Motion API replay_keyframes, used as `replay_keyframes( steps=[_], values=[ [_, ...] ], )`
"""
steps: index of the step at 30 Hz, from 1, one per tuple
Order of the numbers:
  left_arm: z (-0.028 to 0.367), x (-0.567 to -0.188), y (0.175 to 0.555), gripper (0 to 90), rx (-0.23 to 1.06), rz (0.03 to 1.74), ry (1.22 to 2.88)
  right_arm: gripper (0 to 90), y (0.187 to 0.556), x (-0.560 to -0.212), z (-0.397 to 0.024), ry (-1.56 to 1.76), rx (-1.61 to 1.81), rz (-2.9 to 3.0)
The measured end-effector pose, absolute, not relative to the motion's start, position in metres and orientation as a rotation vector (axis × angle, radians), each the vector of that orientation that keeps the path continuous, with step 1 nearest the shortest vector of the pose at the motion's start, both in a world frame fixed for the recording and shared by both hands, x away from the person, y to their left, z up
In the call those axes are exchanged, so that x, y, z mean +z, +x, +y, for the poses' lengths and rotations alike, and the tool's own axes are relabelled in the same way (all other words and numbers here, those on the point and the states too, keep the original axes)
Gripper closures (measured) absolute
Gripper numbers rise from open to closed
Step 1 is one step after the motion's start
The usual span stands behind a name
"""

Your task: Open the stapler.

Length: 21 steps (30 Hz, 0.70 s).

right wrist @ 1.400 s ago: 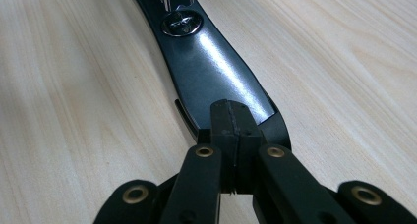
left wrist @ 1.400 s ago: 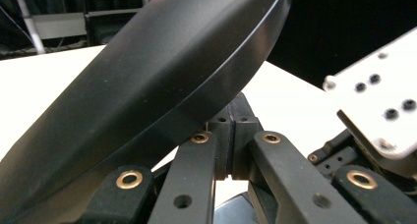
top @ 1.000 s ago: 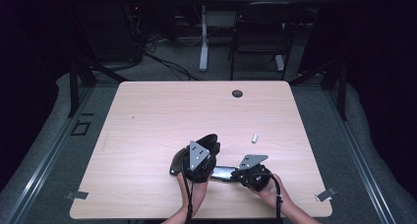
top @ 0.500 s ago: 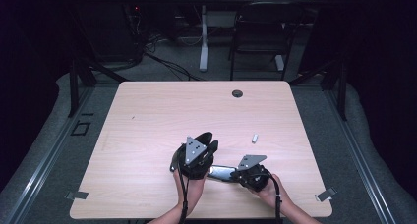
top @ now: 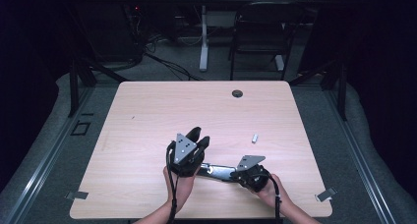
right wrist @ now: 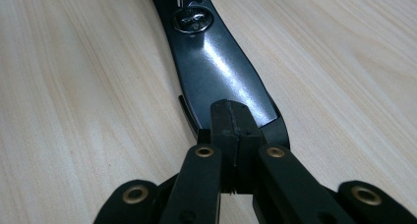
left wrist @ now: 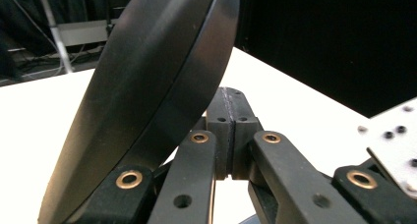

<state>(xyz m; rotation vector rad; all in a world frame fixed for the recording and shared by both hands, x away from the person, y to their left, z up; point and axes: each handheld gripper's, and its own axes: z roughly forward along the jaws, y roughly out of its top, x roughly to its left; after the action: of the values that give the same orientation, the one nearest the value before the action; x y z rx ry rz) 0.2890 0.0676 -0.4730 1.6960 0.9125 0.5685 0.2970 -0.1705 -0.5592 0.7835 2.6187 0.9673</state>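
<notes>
My left gripper (top: 193, 153) is near the table's front, held upright in a hand, its grey plate facing up. In the left gripper view its pads (left wrist: 228, 130) are pressed together with nothing seen between them. A black rounded shell (left wrist: 147, 96) leans against its left jaw, and that black shell (top: 197, 135) pokes out beyond the plate. A glossy dark bar (top: 219, 172) with a screw (right wrist: 193, 20) lies on the wood between the two grippers. My right gripper (right wrist: 230, 123) is shut, its tips resting on the near end of the dark bar (right wrist: 221, 71).
A small pale piece (top: 254, 138) lies on the table (top: 147, 116) to the right of centre. A black grommet (top: 237, 93) sits near the far edge. A chair (top: 258, 42) and desk leg (top: 203, 37) stand beyond the table.
My left gripper has shifted a little to the left and turned. The black shell has swung from its left side to beyond its plate. The right gripper and the bar have stayed put.
</notes>
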Motion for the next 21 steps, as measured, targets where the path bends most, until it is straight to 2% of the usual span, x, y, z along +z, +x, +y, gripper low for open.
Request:
replay_keyframes(
  steps=[21],
  values=[
    [0.094, -0.463, 0.295, 90.0, 0.554, 0.951, 1.683, 90.0, 0.298, -0.559, -0.171, 0.797, 0.966, 2.623]
  ],
)
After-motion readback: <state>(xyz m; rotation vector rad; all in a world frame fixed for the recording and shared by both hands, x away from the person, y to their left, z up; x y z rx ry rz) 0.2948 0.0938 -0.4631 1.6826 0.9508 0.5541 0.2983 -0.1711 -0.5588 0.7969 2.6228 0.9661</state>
